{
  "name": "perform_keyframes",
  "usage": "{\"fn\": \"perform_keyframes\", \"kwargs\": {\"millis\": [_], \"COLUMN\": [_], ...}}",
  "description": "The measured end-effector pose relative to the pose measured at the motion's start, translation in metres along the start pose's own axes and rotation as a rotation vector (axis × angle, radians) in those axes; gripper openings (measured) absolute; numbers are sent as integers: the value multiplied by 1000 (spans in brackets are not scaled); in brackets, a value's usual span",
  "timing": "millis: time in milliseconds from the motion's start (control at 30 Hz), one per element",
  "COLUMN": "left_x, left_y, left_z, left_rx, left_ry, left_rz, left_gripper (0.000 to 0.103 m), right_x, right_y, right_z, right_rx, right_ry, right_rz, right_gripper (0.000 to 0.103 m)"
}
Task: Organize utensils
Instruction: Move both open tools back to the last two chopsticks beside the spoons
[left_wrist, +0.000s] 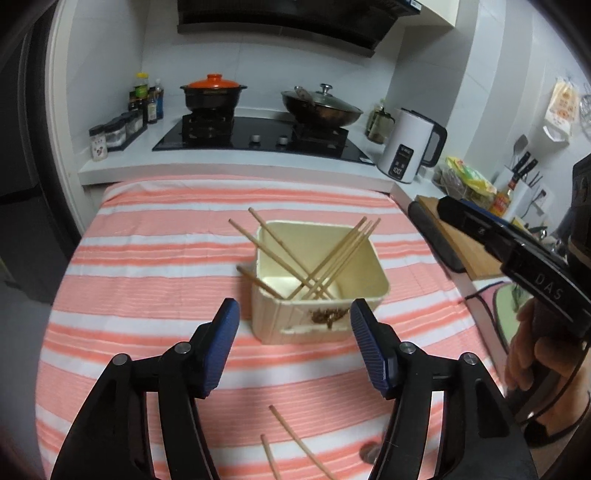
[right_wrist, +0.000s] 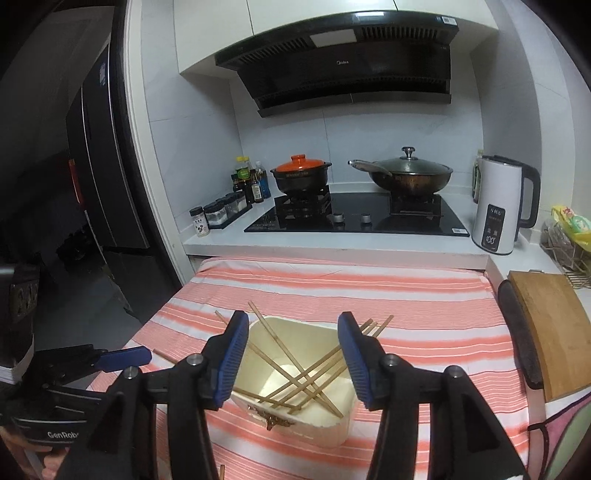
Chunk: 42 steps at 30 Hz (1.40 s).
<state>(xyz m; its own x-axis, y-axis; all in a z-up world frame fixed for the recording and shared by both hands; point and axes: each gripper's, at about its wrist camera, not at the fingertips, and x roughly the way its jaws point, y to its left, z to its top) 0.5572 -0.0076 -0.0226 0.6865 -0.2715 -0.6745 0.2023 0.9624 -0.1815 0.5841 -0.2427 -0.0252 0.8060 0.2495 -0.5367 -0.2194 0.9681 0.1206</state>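
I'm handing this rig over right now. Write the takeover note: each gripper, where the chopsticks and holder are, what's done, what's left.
Left gripper: open, empty, above the striped cloth just short of the cream holder.
Right gripper: open, empty, above the holder.
Done: several chopsticks already lean crossed inside the holder.
Left: two loose chopsticks lie on the cloth at the near edge, below the left gripper. Pick them up and put them in the holder.
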Motion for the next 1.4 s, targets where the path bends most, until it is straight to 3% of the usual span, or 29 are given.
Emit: {"fn": "perform_keyframes", "kwargs": {"millis": [200,400,533,633,800,1200,1400], "left_x": [-43,-71,-83,-85,-87,-88,-86], "left_y": [3,6,-8,-16,-27,-29,-15], "left_z": [-95,-214,-257,-275,-288,-297,-303], "left_rx": [29,-28,-50,-54,-30,-4,-62], "left_ry": [50,109,88,92,95,102,99], "left_rz": [23,88,82,62,83,173,153], "left_gripper": [77,77,77,77,77,77,77], "right_x": [-80,-141,-172,-187,-198,-198,-188], "right_y": [6,11,22,35,52,77,81], "right_z": [-63,-173,-249,-285,-312,-326,-328], "right_rx": [-75,-79,-37,-45,-51,-110,-121], "right_ry": [-31,22,76,104,114,103,123], "right_rz": [-48,-113,-143,-129,-94,-50,-40], "right_gripper": [57,57,57,57,57,57,57]}}
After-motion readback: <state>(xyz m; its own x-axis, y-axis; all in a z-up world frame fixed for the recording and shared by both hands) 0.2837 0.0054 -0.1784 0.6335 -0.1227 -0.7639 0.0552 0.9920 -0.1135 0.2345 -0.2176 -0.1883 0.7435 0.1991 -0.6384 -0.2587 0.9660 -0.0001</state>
